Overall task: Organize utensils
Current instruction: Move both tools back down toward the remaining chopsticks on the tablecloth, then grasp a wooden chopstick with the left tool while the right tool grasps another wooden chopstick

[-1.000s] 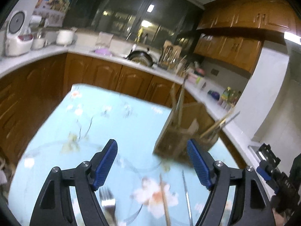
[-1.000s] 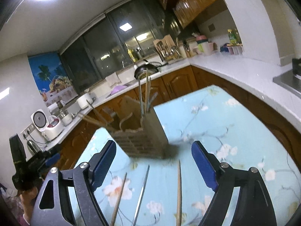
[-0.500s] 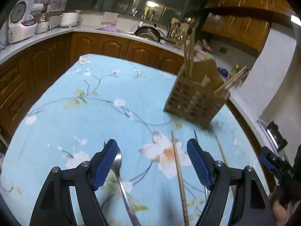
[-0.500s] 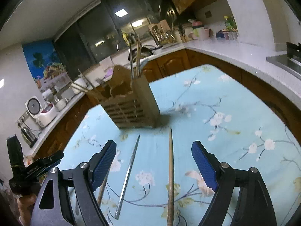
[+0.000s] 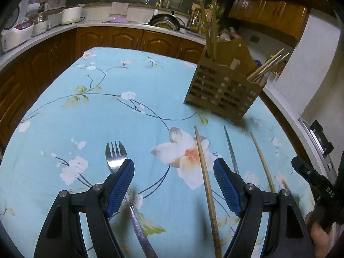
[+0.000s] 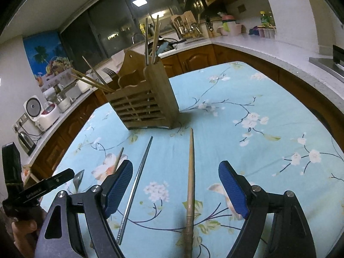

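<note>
A slatted wooden utensil holder (image 5: 223, 94) (image 6: 146, 105) stands on the blue floral tablecloth (image 5: 107, 111) with several chopsticks upright in it. In front of it lie a metal fork (image 5: 116, 154), a wooden chopstick (image 5: 204, 172), a metal chopstick (image 5: 231, 148) (image 6: 137, 176) and another wooden chopstick (image 5: 261, 161) (image 6: 190, 172). My left gripper (image 5: 174, 172) is open and empty, low over the cloth, with the fork under its left finger. My right gripper (image 6: 175, 174) is open and empty above the wooden chopstick. The other gripper shows at each view's edge.
Wooden cabinets and a white counter (image 5: 129, 23) ring the table, with a rice cooker (image 5: 15, 32) (image 6: 40, 111), pots, a pan (image 5: 165, 21) and bottles (image 6: 264, 28) on it. The table edge drops off close on both sides.
Both grippers have tipped down and drawn nearer the cloth; the loose fork and chopsticks now lie between and under the open fingers. The holder has not moved.
</note>
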Demonstrator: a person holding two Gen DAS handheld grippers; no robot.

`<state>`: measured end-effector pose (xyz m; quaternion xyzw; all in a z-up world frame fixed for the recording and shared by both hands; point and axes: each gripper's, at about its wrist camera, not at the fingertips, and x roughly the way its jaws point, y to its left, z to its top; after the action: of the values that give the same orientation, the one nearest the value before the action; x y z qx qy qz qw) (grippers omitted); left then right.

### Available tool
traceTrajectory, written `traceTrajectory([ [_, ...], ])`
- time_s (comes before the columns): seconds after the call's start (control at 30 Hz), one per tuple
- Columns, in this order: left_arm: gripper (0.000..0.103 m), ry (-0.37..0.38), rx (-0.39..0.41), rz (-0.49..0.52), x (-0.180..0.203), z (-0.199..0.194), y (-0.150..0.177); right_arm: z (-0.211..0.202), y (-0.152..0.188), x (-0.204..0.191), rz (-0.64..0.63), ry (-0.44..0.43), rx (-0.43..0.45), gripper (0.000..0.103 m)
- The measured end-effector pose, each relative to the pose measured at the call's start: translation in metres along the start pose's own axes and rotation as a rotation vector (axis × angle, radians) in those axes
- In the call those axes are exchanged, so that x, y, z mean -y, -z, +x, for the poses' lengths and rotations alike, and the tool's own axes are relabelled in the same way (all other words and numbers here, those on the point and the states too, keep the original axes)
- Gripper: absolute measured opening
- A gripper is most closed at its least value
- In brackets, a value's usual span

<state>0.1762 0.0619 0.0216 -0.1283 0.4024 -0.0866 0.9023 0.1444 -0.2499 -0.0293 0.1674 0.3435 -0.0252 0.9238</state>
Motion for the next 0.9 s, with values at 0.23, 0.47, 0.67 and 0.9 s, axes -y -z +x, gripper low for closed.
traceTrajectory([
  [0.23, 0.074, 0.0, -0.053, 0.024, 0.008, 0.021, -0.005, 0.02, -0.003, -0.003, -0.037, 0.017, -0.052, 0.07],
  [0.47, 0.063, -0.003, -0.096, 0.092, 0.027, 0.052, -0.027, 0.043, -0.017, -0.003, -0.084, 0.048, -0.105, 0.053],
  [0.67, 0.054, -0.005, -0.133, 0.121, 0.038, 0.083, -0.042, 0.071, -0.03, 0.002, -0.097, 0.063, -0.153, 0.045],
  [0.9, 0.035, -0.002, -0.215, 0.138, 0.047, 0.122, -0.05, 0.103, -0.042, 0.005, -0.135, 0.102, -0.204, 0.039],
])
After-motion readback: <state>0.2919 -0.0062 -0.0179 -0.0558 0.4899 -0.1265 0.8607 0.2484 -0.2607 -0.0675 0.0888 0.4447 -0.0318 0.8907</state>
